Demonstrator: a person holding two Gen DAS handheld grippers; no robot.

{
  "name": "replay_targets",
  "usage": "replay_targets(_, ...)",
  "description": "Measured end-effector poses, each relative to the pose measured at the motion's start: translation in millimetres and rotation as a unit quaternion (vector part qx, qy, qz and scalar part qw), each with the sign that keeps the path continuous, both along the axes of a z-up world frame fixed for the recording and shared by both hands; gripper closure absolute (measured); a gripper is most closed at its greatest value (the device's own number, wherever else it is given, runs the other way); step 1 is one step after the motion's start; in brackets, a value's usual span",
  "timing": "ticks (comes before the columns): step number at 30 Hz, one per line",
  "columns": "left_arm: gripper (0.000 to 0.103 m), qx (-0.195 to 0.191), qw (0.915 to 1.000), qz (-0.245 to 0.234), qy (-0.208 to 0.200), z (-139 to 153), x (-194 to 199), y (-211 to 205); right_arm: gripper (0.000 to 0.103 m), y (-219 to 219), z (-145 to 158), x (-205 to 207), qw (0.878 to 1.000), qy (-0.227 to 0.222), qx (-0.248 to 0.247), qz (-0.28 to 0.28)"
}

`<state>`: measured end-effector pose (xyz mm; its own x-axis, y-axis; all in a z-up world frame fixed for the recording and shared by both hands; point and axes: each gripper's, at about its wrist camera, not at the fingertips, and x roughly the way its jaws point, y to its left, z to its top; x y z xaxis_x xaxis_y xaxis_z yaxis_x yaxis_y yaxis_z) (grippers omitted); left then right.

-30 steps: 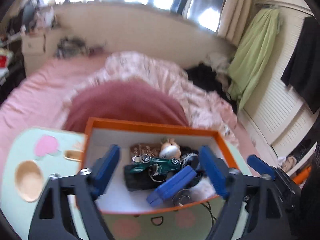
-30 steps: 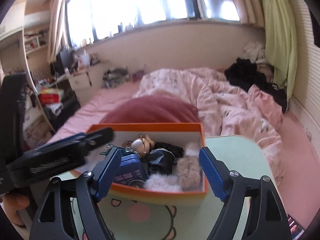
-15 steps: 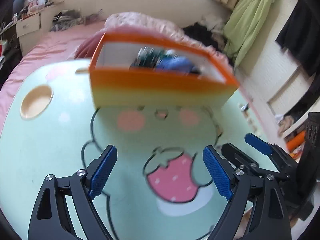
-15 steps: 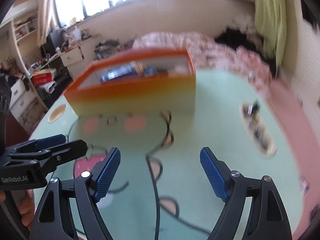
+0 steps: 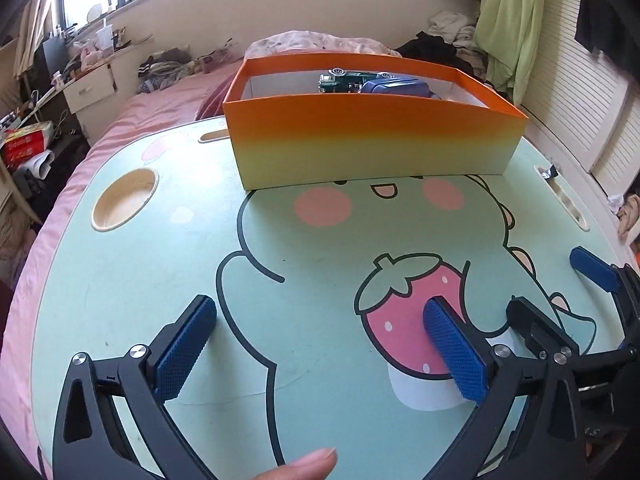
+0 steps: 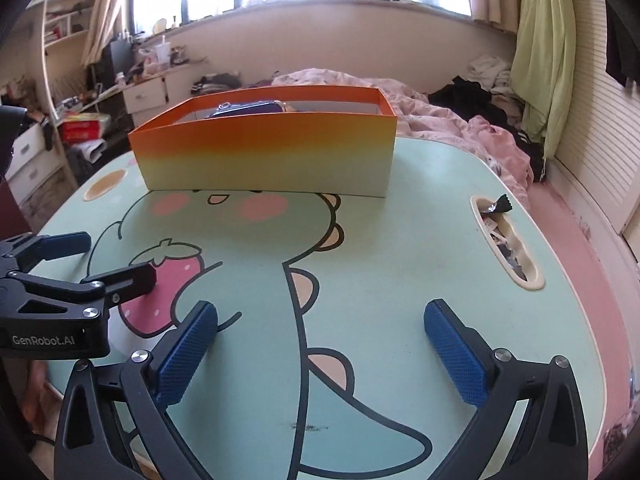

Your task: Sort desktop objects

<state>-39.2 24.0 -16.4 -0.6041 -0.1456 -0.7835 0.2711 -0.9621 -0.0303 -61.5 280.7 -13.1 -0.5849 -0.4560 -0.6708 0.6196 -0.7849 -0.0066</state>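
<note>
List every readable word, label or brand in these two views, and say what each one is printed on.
"GenRobot.AI": white lettering on the black body of the left gripper, seen in the right wrist view.
Red package on the floor by the drawers: print too small and blurred to read.
Orange box and tabletop: no text, only cartoon artwork.

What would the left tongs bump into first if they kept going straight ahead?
Probably the green tabletop: the left tongs tilt downward, empty and opening. The orange box sits farther ahead, though depth is hard to judge.
</note>
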Motion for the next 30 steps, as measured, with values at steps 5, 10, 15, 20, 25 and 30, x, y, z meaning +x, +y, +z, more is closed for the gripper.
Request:
replay_targets(5, 0.0, 0.002, 1.0, -0.003, 0.002, -0.1, -2.3, -2.2, 0.0, -4.2, 0.1, -2.1, 1.0, 0.003, 0.001, 0.001)
replay_targets(10, 0.0, 0.002, 1.0, -0.006, 0.005, -0.8, -6.6, -2.4, 0.0, -4.6, 0.7, -1.7, 1.0, 0.005, 0.001, 0.002)
replay_targets(15, 0.0, 0.001, 0.9998, -0.018, 0.01, -0.8, -8.6, -0.4, 0.0, -4.7, 1.9, 0.2, 1.0, 0.006, 0.002, 0.001)
replay_targets(20, 0.0, 0.002, 0.9995, -0.027, 0.013, -1.3, -10.3, -0.4, 0.0, -5.3, 3.0, -1.4, 1.0, 0.007, 0.002, 0.002)
replay_targets(25, 0.0, 0.002, 0.9995, -0.027, 0.013, -1.4, -10.4, -0.2, 0.0, -5.4, 2.9, -1.2, 1.0, 0.006, 0.002, 0.001)
replay_targets(30, 0.0, 0.002, 0.9995, -0.028, 0.013, -1.5, -10.7, 0.1, 0.0, -5.4, 2.9, -1.2, 1.0, 0.006, 0.002, 0.002)
